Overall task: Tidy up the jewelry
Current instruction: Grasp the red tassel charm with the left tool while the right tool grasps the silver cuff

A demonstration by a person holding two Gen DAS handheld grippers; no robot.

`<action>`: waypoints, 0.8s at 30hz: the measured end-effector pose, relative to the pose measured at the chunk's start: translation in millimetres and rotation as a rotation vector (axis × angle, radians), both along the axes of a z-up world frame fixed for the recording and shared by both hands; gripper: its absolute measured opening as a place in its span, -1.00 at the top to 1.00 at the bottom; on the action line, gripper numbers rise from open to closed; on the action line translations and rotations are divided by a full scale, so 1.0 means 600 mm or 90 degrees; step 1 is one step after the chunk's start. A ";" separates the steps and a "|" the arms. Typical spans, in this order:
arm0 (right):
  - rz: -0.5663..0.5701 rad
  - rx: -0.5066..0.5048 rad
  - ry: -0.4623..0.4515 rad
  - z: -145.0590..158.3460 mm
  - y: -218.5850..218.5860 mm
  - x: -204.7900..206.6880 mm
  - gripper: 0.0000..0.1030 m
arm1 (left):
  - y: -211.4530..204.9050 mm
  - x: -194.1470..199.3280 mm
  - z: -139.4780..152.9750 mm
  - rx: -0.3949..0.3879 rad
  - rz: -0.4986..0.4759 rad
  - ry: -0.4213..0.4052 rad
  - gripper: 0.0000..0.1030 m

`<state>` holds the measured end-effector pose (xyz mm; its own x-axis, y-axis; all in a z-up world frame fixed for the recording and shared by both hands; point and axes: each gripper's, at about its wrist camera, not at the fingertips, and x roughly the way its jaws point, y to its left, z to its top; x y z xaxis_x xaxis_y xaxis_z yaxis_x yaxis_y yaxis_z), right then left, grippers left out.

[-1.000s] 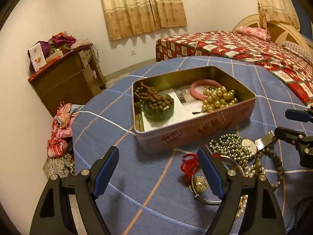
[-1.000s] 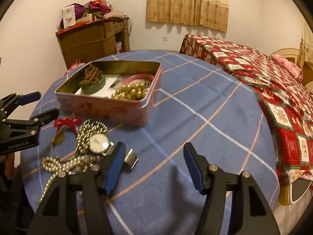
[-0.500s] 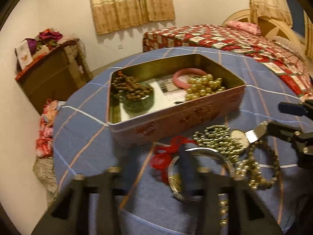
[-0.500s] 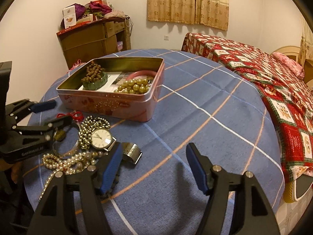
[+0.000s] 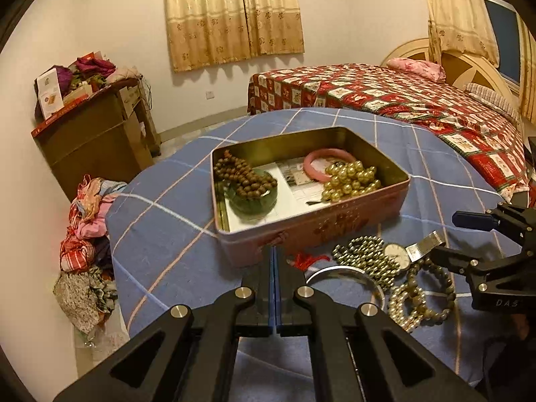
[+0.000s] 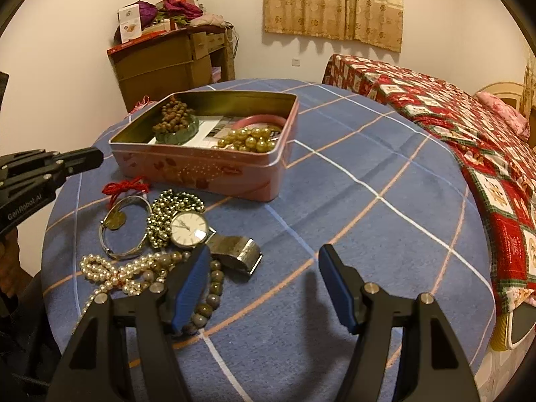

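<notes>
Left tongs [image 5: 274, 251] closed, empty, angled down at pink tin [image 5: 311, 224]; right tongs [image 6: 264, 288] wide, above tablecloth [image 6: 368, 174].

Left gripper [image 6: 87, 159] side arm: white lettering read "GenRobot.AI".
Right gripper [image 5: 469, 234] body: faint letters "D A S", with more beyond them that I couldn't read.
Watch [image 6: 189, 228] dial: only stroke markers, no numerals I could read.
White box [image 6: 129, 27] on the cabinet: printing too small to read.
</notes>
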<state>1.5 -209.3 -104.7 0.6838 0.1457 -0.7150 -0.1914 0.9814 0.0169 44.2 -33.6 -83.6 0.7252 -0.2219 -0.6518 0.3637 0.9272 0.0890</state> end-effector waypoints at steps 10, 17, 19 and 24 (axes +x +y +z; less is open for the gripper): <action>0.029 0.013 0.034 -0.006 0.014 0.015 0.06 | 0.012 0.018 -0.029 0.008 0.049 0.030 -0.56; 0.036 0.035 0.030 -0.003 0.011 0.008 0.49 | 0.017 0.015 -0.026 -0.005 0.033 0.024 -0.60; 0.030 0.035 0.018 0.003 0.008 0.003 0.50 | 0.012 0.015 -0.028 -0.002 0.026 0.024 -0.59; -0.009 0.048 -0.009 0.015 -0.016 0.001 0.50 | -0.002 0.021 -0.039 0.026 0.020 0.022 -0.59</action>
<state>2.4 -219.1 -95.4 0.6959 0.1890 -0.6929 -0.1781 0.9800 0.0884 57.0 -34.9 -106.8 0.7077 -0.1728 -0.6851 0.3385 0.9340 0.1141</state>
